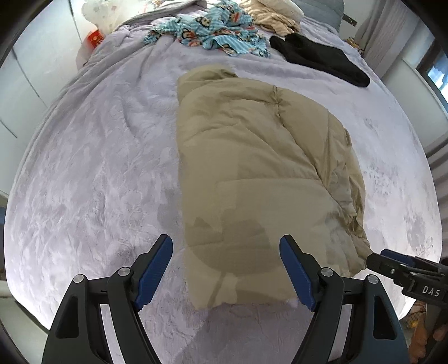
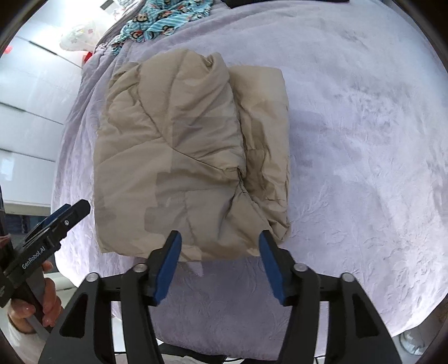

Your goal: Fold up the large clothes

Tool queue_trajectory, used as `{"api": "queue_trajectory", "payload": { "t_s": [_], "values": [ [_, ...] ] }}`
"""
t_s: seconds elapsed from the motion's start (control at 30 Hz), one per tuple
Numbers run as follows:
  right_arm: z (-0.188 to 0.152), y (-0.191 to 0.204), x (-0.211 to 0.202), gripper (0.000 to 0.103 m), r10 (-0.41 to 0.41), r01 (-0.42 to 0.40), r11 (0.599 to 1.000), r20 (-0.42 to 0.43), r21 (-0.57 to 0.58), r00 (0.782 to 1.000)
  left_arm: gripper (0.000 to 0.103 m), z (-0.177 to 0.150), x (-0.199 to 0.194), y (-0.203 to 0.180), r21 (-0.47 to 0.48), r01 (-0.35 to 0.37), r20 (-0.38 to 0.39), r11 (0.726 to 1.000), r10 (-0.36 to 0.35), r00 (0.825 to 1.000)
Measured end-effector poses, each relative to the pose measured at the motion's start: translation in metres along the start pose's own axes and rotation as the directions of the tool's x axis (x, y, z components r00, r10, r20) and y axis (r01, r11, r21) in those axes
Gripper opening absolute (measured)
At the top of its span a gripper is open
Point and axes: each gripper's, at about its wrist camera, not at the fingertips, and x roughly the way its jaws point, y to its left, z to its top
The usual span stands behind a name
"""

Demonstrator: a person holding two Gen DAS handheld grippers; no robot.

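Note:
A tan puffy jacket [image 1: 252, 168] lies folded into a thick bundle on the lavender bed cover [image 1: 98, 168]. It also shows in the right wrist view [image 2: 182, 156]. My left gripper [image 1: 226, 246] is open and empty, hovering above the bundle's near edge. My right gripper [image 2: 219, 240] is open and empty, just above the near edge of the bundle. The right gripper also shows at the right edge of the left wrist view [image 1: 375, 259], beside the bundle's near right corner. The left gripper shows at the left of the right wrist view [image 2: 81, 207], held by a hand.
At the bed's far end lie a blue monkey-print garment [image 1: 212, 30], a beige garment [image 1: 277, 19] and a black garment [image 1: 322, 58]. A white wardrobe [image 1: 28, 70] stands left of the bed. The bed cover [image 2: 364, 140] spreads to the right of the bundle.

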Motion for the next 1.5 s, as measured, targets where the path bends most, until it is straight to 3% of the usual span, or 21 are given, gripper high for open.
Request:
{"api": "queue_trajectory", "payload": {
  "t_s": [0.03,0.17,0.23,0.4,0.5,0.6,0.87,1.5],
  "values": [
    [0.001,0.001,-0.003,0.072,-0.006,0.006,1.0,0.008,-0.009,1.0,0.103,-0.002,-0.004,0.0,0.002,-0.002,0.015,1.0,0.002,1.0],
    [-0.001,0.007,-0.016,0.076,-0.028,0.03,0.999,0.046,-0.03,0.999,0.103,-0.009,-0.019,-0.004,0.013,-0.021,0.065,1.0,0.021,0.998],
    [-0.002,0.008,-0.024,0.082,-0.041,0.044,0.998,0.073,-0.034,0.997,0.103,-0.012,-0.025,-0.005,0.0,-0.045,0.071,0.999,0.045,0.996],
    [-0.006,0.017,-0.043,0.083,-0.092,0.101,0.993,0.152,-0.053,0.984,0.103,-0.018,-0.043,-0.006,-0.035,-0.065,0.093,0.997,0.068,0.993],
    [-0.008,0.025,-0.056,0.096,-0.112,0.129,0.989,0.204,-0.074,0.973,0.103,-0.02,-0.052,-0.008,-0.04,-0.081,0.113,0.996,0.085,0.99],
    [-0.011,0.031,-0.07,0.096,-0.132,0.163,0.982,0.278,-0.093,0.951,0.103,-0.022,-0.06,-0.009,-0.05,-0.089,0.132,0.995,0.095,0.987],
    [-0.013,0.036,-0.089,0.096,-0.175,0.216,0.973,0.353,-0.078,0.919,0.103,-0.022,-0.08,-0.009,-0.064,-0.112,0.177,0.992,0.122,0.977],
    [-0.014,0.044,-0.1,0.096,-0.158,0.215,0.97,0.375,-0.113,0.913,0.103,-0.021,-0.096,-0.011,-0.082,-0.114,0.208,0.99,0.129,0.97]
  ]
}}
